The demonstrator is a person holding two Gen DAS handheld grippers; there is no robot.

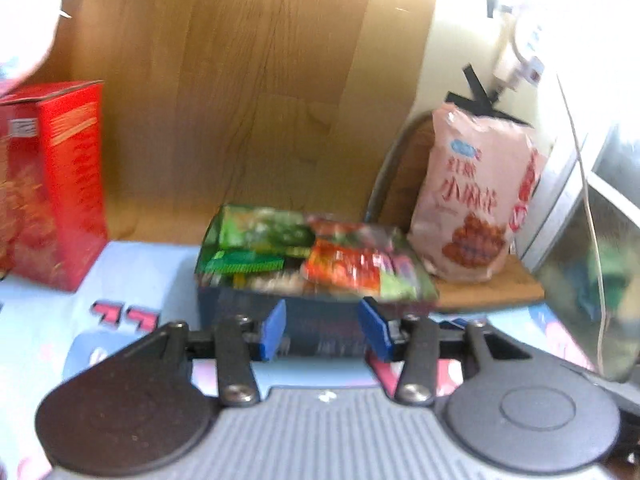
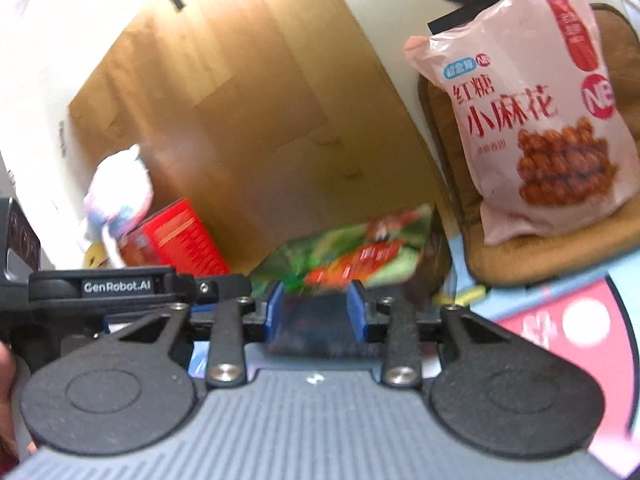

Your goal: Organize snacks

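Note:
A flat dark box with a green and red printed top (image 1: 316, 256) lies on the pale blue cloth; it also shows in the right wrist view (image 2: 360, 256). My left gripper (image 1: 325, 330) is open, its blue pads just at the box's near side. My right gripper (image 2: 316, 312) has its blue pads on either side of the box's near end; the view is blurred, so I cannot tell if they press it. A pink snack bag (image 1: 476, 196) stands on a brown cushion, also in the right wrist view (image 2: 548, 120). A red box (image 1: 56, 184) stands at the left.
A large cardboard carton (image 1: 248, 96) stands behind the snacks. The left gripper's body (image 2: 104, 286) sits left of my right gripper. A shiny metal object (image 1: 596, 272) is at the right. A white bag (image 2: 120, 196) lies by the red box (image 2: 176, 240).

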